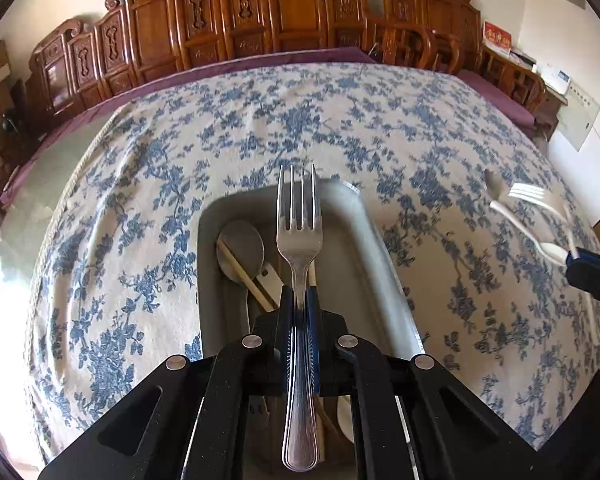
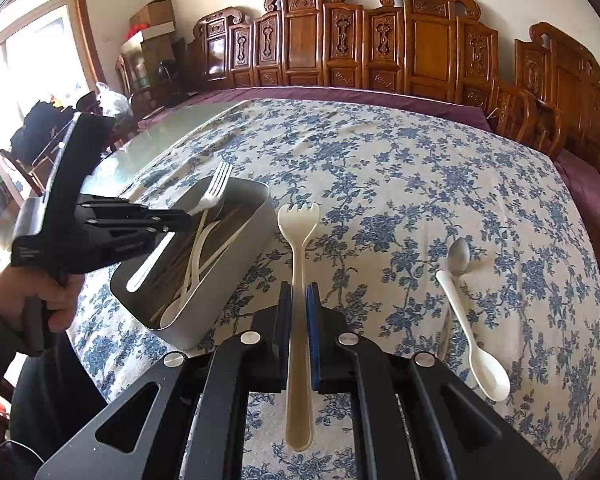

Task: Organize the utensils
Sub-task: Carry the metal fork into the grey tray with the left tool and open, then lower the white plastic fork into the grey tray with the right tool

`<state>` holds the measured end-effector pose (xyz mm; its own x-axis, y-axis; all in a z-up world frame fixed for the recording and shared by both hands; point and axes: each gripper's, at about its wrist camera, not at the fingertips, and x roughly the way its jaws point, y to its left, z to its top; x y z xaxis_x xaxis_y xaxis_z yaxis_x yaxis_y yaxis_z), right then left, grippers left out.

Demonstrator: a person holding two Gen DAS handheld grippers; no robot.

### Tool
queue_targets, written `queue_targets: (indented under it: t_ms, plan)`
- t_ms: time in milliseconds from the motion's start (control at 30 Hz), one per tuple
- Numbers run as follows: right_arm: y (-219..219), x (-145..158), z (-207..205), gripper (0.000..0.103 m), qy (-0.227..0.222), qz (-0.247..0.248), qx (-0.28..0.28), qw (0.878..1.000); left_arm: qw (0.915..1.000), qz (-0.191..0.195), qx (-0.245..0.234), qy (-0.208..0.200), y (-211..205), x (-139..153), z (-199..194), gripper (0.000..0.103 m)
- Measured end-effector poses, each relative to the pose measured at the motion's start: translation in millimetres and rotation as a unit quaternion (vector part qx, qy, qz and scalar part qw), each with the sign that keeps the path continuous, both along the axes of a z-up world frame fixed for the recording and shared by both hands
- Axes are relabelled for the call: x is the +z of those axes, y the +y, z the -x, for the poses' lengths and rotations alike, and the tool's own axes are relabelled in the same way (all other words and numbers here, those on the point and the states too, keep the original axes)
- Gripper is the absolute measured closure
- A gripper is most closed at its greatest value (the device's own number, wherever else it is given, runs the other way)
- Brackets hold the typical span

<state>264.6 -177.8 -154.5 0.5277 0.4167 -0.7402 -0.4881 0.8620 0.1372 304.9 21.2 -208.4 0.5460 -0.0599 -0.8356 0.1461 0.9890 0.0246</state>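
- Hard to see stuff first: in the left wrist view the left gripper (image 1: 300, 300) and its metal fork (image 1: 299, 236) cover most of the grey tray (image 1: 364, 248), so only bits of what's inside show. There's a round metal spoon bowl (image 1: 240, 250) at about 10 o'clock from the fingertips, plus a chopstick (image 1: 244, 276) crossing it.
- The right gripper (image 1: 580, 264) is cut off at the 3 o'clock edge of that view, and the white fork it carries is blurry there.
- In the right wrist view the tray's contents are a jumble of white utensils and chopsticks, can't really sort them out.
- Left gripper is clamped on the metal fork's handle, tines pointing to 12 o'clock, fork sitting right over the tray.
- Right gripper (image 2: 299, 300) is clenched on the white plastic fork (image 2: 299, 240), tines at 12 o'clock, above the floral tablecloth (image 2: 420, 168). The tray (image 2: 236, 248) is at about 10 o'clock from it.
- On the cloth at roughly 3 o'clock from the right gripper: a white spoon (image 2: 476, 336) and a metal spoon (image 2: 459, 258), touching or overlapping.
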Motion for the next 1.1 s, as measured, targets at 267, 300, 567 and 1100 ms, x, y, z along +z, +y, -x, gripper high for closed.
queue_targets:
  t_ms: [267,300,567,1100]
  plan:
    - [4.5,-3.6,-1.2,0.094,0.005,-0.006,0.002,1.0,0.9999,-0.004,-0.002,0.015,-4.3,-17.3,-6.7,0.097]
    - [4.6,-3.5,-1.3,0.094,0.005,-0.006,0.001,1.0,0.9999,-0.005,-0.002,0.016,-4.6,-18.7,-7.3,0.097]
    - [10.4,-3.9,-0.1,0.094,0.008,-0.014,0.002,1.0,0.9997,-0.004,0.001,0.024,-7.3,-26.9,-10.3,0.097]
    - [49.2,-2.0,-3.0,0.094,0.01,-0.022,0.019,1.0,0.9996,0.023,0.011,-0.01,18.4,14.1,6.8,0.097]
